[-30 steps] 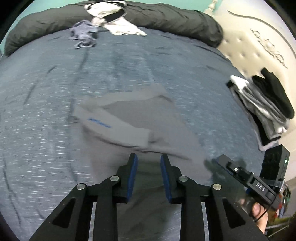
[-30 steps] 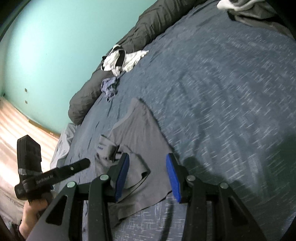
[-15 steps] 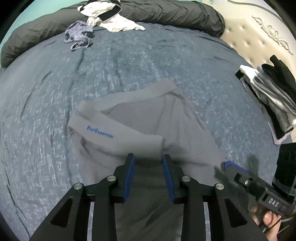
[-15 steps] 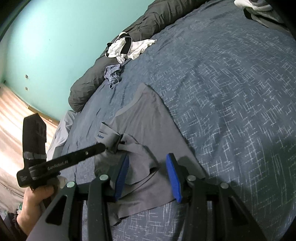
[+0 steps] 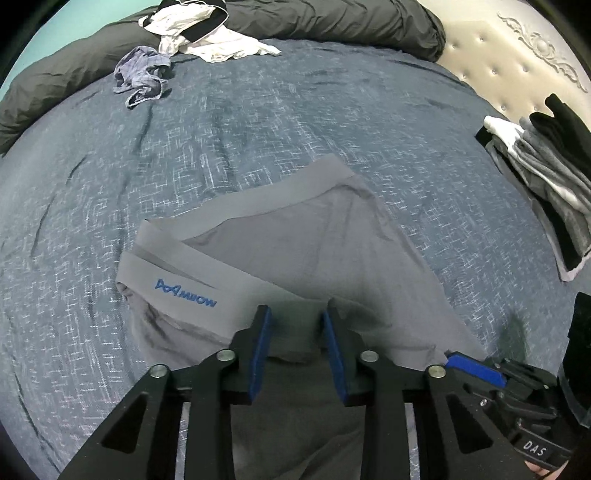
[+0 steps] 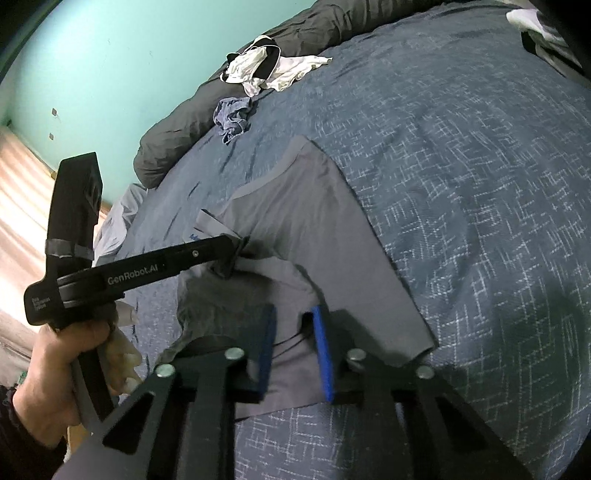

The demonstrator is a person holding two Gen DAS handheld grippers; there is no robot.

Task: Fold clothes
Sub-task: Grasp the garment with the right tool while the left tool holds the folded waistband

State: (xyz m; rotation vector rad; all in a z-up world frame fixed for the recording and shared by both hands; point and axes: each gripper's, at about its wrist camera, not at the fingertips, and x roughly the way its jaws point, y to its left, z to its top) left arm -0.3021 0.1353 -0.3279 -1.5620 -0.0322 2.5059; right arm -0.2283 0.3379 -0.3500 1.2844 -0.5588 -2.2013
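Grey boxer briefs (image 5: 314, 240) (image 6: 314, 221) lie spread on the blue bedcover (image 5: 258, 122), the waistband with its blue logo (image 5: 184, 291) folded over at the left. My left gripper (image 5: 295, 314) (image 6: 231, 258) is down on the near edge below the waistband, its jaws closing. Bunched dark fabric fills the gap between its pads. My right gripper (image 6: 294, 317) (image 5: 461, 363) is over the leg hem at the right corner. Its jaws are closing too, with flat cloth in the narrow gap that remains. A hand (image 6: 66, 362) holds the left gripper's handle.
A folded stack of grey, white and black clothes (image 5: 546, 177) sits at the right by the cream headboard (image 5: 517, 55). A white and black garment (image 5: 207, 33) and a crumpled blue checked one (image 5: 142, 74) lie far back by the dark duvet (image 5: 332, 18).
The left gripper came down onto the briefs and narrowed on the fabric. The right gripper moved over the leg hem and its jaws narrowed sharply.
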